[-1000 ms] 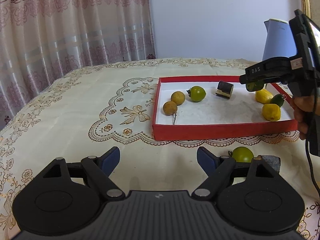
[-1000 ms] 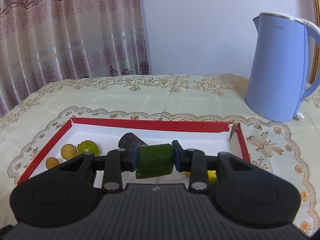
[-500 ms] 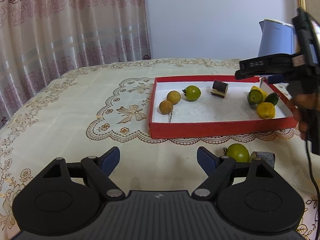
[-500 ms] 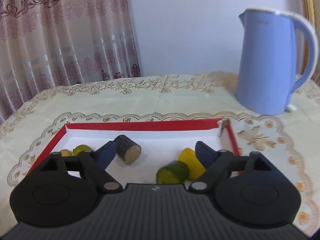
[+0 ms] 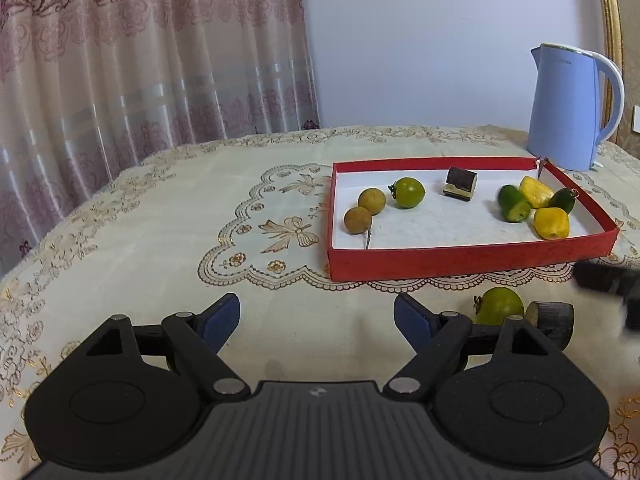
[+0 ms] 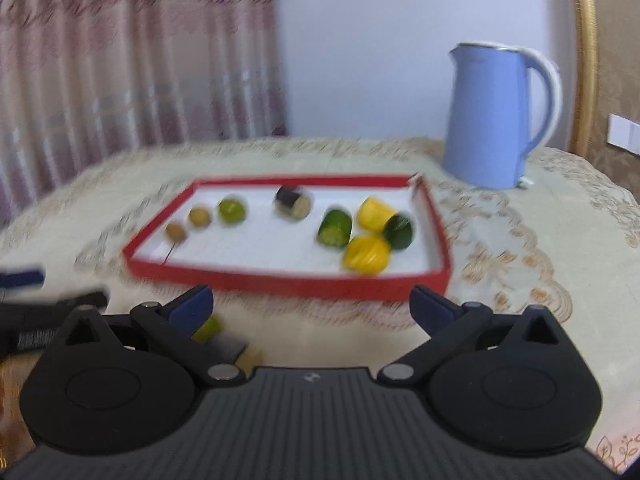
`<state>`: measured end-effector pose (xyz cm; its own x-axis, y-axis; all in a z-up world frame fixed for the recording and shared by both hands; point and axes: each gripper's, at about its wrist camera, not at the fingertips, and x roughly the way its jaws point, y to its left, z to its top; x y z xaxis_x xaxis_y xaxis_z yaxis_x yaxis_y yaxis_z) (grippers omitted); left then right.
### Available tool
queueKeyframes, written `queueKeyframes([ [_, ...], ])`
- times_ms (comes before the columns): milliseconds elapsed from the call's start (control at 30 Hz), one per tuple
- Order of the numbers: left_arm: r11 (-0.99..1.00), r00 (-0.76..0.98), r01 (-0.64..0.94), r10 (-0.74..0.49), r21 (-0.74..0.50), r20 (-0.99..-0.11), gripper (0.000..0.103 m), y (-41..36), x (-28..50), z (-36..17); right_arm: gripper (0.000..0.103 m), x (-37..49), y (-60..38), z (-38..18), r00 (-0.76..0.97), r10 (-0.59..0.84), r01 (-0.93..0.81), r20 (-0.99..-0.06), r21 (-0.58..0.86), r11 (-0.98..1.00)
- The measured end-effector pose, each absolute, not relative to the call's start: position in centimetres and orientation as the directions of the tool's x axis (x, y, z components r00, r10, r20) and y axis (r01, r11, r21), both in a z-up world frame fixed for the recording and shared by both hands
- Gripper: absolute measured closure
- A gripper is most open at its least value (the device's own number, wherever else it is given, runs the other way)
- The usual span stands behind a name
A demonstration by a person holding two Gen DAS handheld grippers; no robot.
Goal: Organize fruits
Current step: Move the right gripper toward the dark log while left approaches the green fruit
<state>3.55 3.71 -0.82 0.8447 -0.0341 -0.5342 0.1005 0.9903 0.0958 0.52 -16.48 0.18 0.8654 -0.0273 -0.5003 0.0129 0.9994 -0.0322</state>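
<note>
A red tray [image 5: 460, 258] holds two brown longans [image 5: 358, 220], a round green fruit [image 5: 408, 192], a dark cut piece [image 5: 461, 184], a green cucumber piece [image 5: 514, 204] and yellow pieces [image 5: 551, 222]. On the cloth in front of the tray lie another round green fruit [image 5: 500, 304] and a dark cylinder [image 5: 552, 318]. My left gripper [image 5: 316, 312] hovers open and empty just left of them. My right gripper [image 6: 312, 304] is before the tray [image 6: 280, 282], its jaws opening with nothing between them. The loose green fruit [image 6: 208, 328] sits under its left finger.
A blue kettle [image 5: 568, 108] stands behind the tray's far right corner. A patterned curtain hangs at the left behind the table. The embroidered tablecloth [image 5: 160, 220] stretches bare to the left of the tray. The right gripper's blurred tip [image 5: 608, 280] shows at the left wrist view's right edge.
My right gripper opened and dropped the green cucumber piece into the tray's right part, then drew back out of the tray toward the near side. My left gripper stayed put.
</note>
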Motion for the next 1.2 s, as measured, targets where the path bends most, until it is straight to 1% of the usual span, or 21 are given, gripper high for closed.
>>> queueKeyframes([
  [100, 0.992, 0.837, 0.104, -0.045, 0.078, -0.545, 0.019, 4.1, 3.4, -0.9, 0.0, 0.9, -13.8, -0.8, 0.873, -0.132, 0.035, -0.469, -0.211, 0.977],
  [167, 0.992, 0.835, 0.1, -0.041, 0.079, -0.548, 0.019, 4.3, 3.3, -1.0, 0.0, 1.1, -12.4, -1.7, 0.867, -0.169, 0.028, -0.469, -0.293, 0.956],
  [200, 0.992, 0.835, 0.098, -0.037, 0.081, -0.548, 0.019, 4.4, 3.3, -1.0, 0.0, 0.9, -12.0, -1.8, 0.877, -0.172, 0.029, -0.449, -0.306, 0.952],
  [233, 0.992, 0.836, 0.096, -0.034, 0.084, -0.547, 0.019, 4.4, 3.2, -1.0, 0.0, 0.9, -11.8, -1.8, 0.874, -0.161, 0.018, -0.458, -0.302, 0.953],
  [333, 0.992, 0.835, 0.092, -0.029, 0.086, -0.549, 0.019, 4.7, 3.2, -1.1, 0.002, 0.9, -11.8, -1.6, 0.86, -0.08, -0.035, -0.504, -0.216, 0.976],
  [433, 0.992, 0.833, 0.092, -0.032, 0.082, -0.552, 0.019, 4.8, 3.3, -1.1, 0.015, 1.0, -11.8, -1.9, 0.847, -0.05, -0.061, -0.529, -0.19, 0.98],
  [500, 0.992, 0.832, 0.097, -0.037, 0.079, -0.554, 0.019, 4.8, 3.2, -1.2, 0.043, 1.5, -12.3, -2.4, 0.824, -0.008, -0.087, -0.566, -0.141, 0.986],
  [567, 0.991, 0.83, 0.102, -0.04, 0.081, -0.556, 0.019, 4.7, 3.2, -1.2, 0.059, 1.9, -12.8, -2.6, 0.795, 0.047, -0.113, -0.605, -0.071, 0.991],
  [800, 0.992, 0.828, 0.108, -0.053, 0.066, -0.559, 0.019, 4.9, 3.2, -1.0, 0.059, 1.3, -13.4, -2.6, 0.785, 0.048, -0.132, -0.617, -0.091, 0.987],
  [900, 0.99, 0.822, 0.14, -0.097, 0.033, -0.561, 0.019, 4.9, 3.1, -0.9, 0.059, 0.9, -14.7, -2.2, 0.792, 0.016, -0.109, -0.611, -0.116, 0.987],
  [967, 0.985, 0.813, 0.172, -0.14, 0.004, -0.565, 0.019, 4.7, 3.1, -1.0, 0.059, 1.0, -16.0, -2.0, 0.802, -0.027, -0.061, -0.597, -0.126, 0.99],
  [1067, 0.97, 0.795, 0.24, -0.219, -0.038, -0.566, 0.019, 3.9, 2.9, -1.1, 0.057, 1.5, -18.0, -1.8, 0.798, -0.034, -0.022, -0.602, -0.085, 0.996],
  [1133, 0.959, 0.788, 0.281, -0.256, -0.042, -0.56, 0.019, 3.0, 2.8, -1.2, 0.029, 1.3, -18.7, -1.7, 0.814, -0.039, 0.007, -0.579, -0.058, 0.998],
  [1167, 0.955, 0.79, 0.295, -0.263, -0.032, -0.553, 0.018, 2.5, 2.7, -1.2, 0.005, 1.0, -18.9, -1.6, 0.832, -0.057, 0.03, -0.552, -0.057, 0.998],
  [1200, 0.95, 0.796, 0.313, -0.269, -0.011, -0.543, 0.018, 1.8, 2.6, -1.2, 0.001, 0.5, -19.0, -1.3, 0.856, -0.074, 0.051, -0.511, -0.059, 0.997],
])
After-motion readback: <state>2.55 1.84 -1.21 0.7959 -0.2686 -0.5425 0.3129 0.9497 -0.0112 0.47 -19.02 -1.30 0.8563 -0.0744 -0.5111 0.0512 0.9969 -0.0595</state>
